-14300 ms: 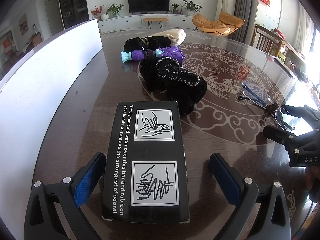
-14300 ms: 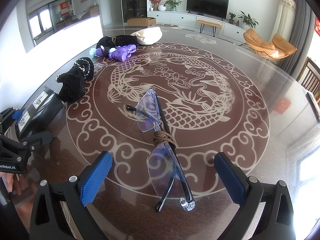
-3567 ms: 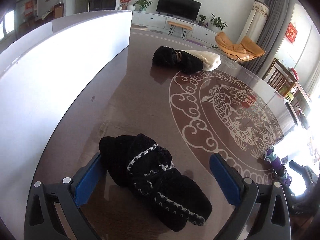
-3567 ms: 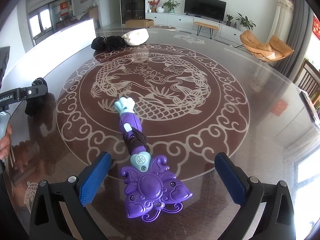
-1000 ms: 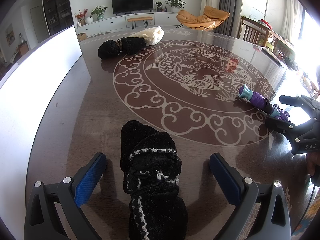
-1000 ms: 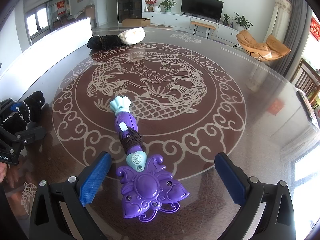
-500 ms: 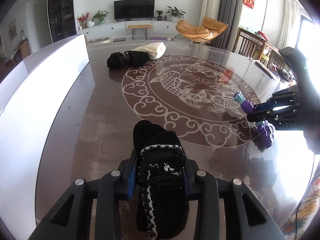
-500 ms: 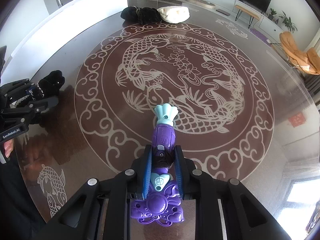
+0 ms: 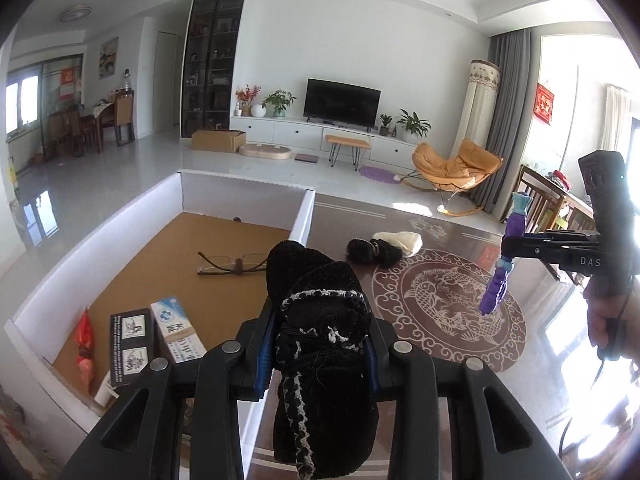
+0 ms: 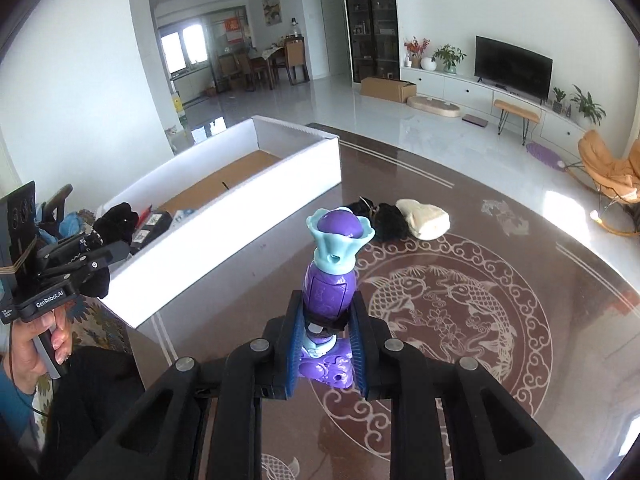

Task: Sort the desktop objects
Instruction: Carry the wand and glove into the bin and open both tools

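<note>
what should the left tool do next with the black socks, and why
Probably carry the black socks a little further left over the white box wall and open there. The left tool is shut on them, lifted, hanging about above that wall, and the glasses and black carton already lie inside.

Glossy brown table [image 10: 500,240]: white box [image 10: 240,236], black-and-cream bundle [image 10: 404,216].

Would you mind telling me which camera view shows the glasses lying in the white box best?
The left wrist view: it looks down into the white box, where the glasses lie folded on the brown floor. In the right wrist view the box wall hides that spot, so the glasses cannot be seen.
</note>
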The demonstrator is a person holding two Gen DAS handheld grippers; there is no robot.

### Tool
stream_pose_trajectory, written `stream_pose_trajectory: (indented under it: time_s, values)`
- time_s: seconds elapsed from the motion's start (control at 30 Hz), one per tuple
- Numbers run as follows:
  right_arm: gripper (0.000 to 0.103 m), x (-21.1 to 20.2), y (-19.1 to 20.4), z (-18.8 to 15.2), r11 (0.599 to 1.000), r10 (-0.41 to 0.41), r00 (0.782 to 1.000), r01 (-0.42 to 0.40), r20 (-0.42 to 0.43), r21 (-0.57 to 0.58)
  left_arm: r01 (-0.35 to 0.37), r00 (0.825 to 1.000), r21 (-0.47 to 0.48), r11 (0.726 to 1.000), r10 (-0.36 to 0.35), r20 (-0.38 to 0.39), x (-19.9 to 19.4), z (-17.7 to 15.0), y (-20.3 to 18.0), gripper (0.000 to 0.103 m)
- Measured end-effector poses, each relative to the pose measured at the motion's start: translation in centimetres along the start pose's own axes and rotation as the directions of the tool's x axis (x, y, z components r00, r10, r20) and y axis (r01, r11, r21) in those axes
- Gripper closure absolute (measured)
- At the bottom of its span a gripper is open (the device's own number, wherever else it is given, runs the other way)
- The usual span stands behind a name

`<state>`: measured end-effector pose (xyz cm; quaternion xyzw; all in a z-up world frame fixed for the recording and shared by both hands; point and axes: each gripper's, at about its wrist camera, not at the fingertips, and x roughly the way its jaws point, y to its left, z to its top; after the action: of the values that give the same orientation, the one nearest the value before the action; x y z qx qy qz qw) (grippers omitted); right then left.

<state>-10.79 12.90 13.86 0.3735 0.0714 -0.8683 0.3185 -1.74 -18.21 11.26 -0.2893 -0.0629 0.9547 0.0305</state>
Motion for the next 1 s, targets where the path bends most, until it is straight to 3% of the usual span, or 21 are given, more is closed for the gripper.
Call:
stream_pose_trajectory:
  time_s: [0.2,0.3,0.37,0.47,0.57,0.6,0.63,0.67,0.7,0.73,0.77,0.8,0.9,1.0]
  values:
    - [0.081,3.7,10.1,7.8,0.977,0.211,0.974,-0.208,0.081,-0.052,-0.168,0.984,-0.114,0.979,0.16,-0.079,1.2,1.2,10.5,0.068]
    - [0.081,7.0,15.7,10.1,0.955,0.287,0.955,-0.28,0.069,-0.093,-0.228,0.969,-0.144,0.963,0.21,-0.132,2.3,0.4,13.9,0.068]
    - [0.081,10.0,19.0,11.0,0.941,0.316,0.949,-0.311,0.017,-0.131,-0.253,0.957,-0.14,0.957,0.227,-0.179,3.4,-0.4,15.2,0.068]
    - [0.081,15.7,22.5,10.9,0.939,0.298,0.946,-0.315,-0.129,-0.137,-0.272,0.939,-0.115,0.955,0.237,-0.251,5.4,-1.9,16.1,0.067]
    - [0.08,20.9,24.6,9.6,0.949,0.225,0.939,-0.271,-0.262,-0.159,-0.281,0.922,-0.115,0.953,0.235,-0.308,7.0,-3.2,16.7,0.065]
    - [0.08,22.2,25.1,9.2,0.951,0.203,0.935,-0.259,-0.291,-0.169,-0.29,0.915,-0.114,0.95,0.241,-0.324,7.6,-3.5,16.9,0.06]
    - [0.08,23.4,25.5,8.8,0.955,0.178,0.935,-0.239,-0.307,-0.177,-0.305,0.905,-0.109,0.946,0.252,-0.343,8.0,-3.7,17.0,0.049]
    - [0.077,24.2,25.6,8.5,0.959,0.155,0.938,-0.218,-0.31,-0.179,-0.324,0.897,-0.083,0.942,0.278,-0.345,8.3,-3.7,16.9,0.044]
    - [0.059,24.8,25.6,8.5,0.964,0.143,0.942,-0.201,-0.303,-0.173,-0.35,0.885,-0.053,0.935,0.312,-0.344,8.4,-3.5,16.7,0.03]
    - [0.049,25.2,25.3,8.6,0.97,0.134,0.949,-0.184,-0.286,-0.156,-0.374,0.878,-0.03,0.927,0.344,-0.332,8.3,-3.4,16.5,0.023]
    - [0.022,25.2,25.0,8.8,0.977,0.127,0.958,-0.166,-0.259,-0.134,-0.395,0.874,-0.013,0.919,0.371,-0.315,8.1,-3.3,16.3,0.022]
    - [0.009,24.7,24.2,9.3,0.983,0.127,0.967,-0.153,-0.222,-0.105,-0.409,0.872,-0.006,0.912,0.389,-0.298,7.7,-3.2,16.3,0.021]
    - [0.009,22.4,22.5,10.3,0.982,0.183,0.977,-0.186,-0.108,-0.018,-0.426,0.874,-0.031,0.904,0.402,-0.272,6.9,-3.0,16.5,0.012]
    - [0.006,19.3,20.8,10.5,0.983,0.182,0.983,-0.182,-0.029,0.002,-0.408,0.895,-0.086,0.909,0.38,-0.232,5.3,-3.0,16.4,0.012]
